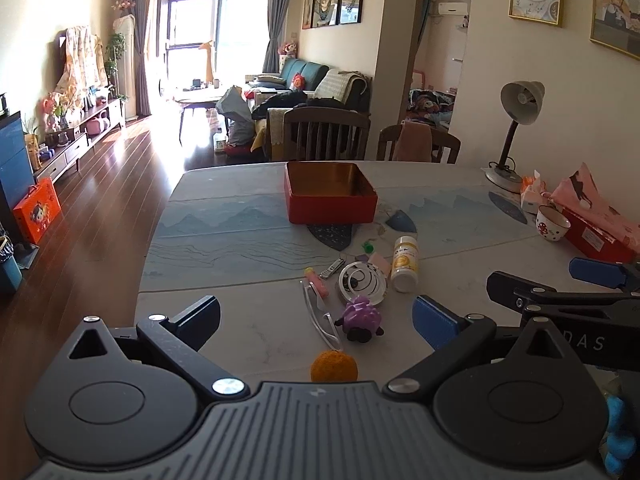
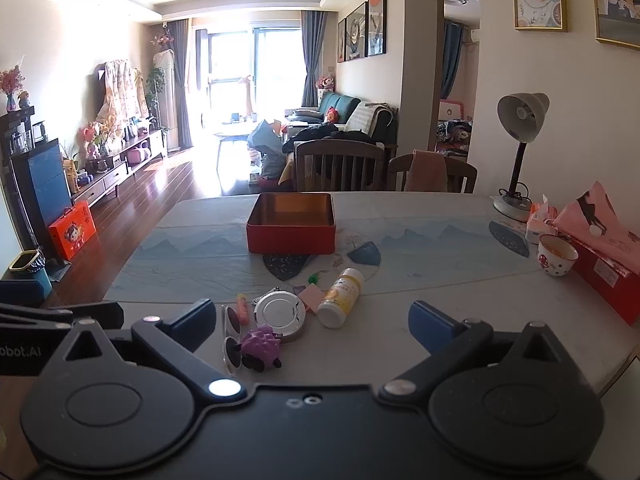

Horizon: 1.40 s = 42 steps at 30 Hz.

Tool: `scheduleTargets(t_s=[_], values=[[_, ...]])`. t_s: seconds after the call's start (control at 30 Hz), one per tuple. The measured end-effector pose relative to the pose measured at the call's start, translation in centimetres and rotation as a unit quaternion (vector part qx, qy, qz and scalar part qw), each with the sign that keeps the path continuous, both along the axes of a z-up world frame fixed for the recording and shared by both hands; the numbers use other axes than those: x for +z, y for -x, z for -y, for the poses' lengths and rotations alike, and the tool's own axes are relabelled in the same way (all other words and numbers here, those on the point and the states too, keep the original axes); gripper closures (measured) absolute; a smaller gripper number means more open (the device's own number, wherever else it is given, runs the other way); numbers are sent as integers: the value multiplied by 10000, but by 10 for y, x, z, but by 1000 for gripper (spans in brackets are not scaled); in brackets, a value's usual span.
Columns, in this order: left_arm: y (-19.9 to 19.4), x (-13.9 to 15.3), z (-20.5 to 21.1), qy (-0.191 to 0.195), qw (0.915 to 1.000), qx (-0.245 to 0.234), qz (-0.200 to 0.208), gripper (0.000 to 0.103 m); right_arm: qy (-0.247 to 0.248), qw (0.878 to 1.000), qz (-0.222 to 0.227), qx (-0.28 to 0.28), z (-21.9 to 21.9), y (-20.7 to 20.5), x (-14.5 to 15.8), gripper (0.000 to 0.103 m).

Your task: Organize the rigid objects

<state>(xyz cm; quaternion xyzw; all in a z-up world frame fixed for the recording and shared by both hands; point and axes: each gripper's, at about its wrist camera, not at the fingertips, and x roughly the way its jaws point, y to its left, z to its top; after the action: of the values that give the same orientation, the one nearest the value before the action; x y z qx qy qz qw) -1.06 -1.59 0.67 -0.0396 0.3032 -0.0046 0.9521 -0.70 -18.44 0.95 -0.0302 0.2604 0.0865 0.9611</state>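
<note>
- Clutter sits centre of both views on the counter, below the red tin, which is open and looks empty.
- Count: one bottle, one round disc, one purple toy, one orange, one pair of glasses, one clipper, one pink stick; a few small bits beside them, unclear.
- Handling, judged: bottle light, smooth, lying down, may roll; grip across its middle. Disc flat, low, hard to pinch; take by the rim. Glasses fragile. Toy light, easy.
- Left gripper: fingers spread, holding nothing.
- Right gripper: fingers spread, holding nothing.
</note>
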Motion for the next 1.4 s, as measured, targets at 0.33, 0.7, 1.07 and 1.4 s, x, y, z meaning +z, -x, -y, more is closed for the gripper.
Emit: scheduleTargets(t_s=[0.33, 0.7, 1.07, 1.4], values=[[-1, -2, 2, 117, 9999, -36, -105, 0, 6, 10000, 0, 2, 2, -2, -3, 2], [-14, -6, 3, 131, 9996, -119, -201, 0, -68, 10000, -15, 24, 5, -6, -6, 2], [-62, -29, -3, 114, 9989, 115, -445, 0, -116, 9993, -347, 30, 26, -79, -30, 2], [-105, -74, -4, 267, 9928, 115, -1159, 0, 49, 9965, -828, 108, 52, -168, -67, 7]])
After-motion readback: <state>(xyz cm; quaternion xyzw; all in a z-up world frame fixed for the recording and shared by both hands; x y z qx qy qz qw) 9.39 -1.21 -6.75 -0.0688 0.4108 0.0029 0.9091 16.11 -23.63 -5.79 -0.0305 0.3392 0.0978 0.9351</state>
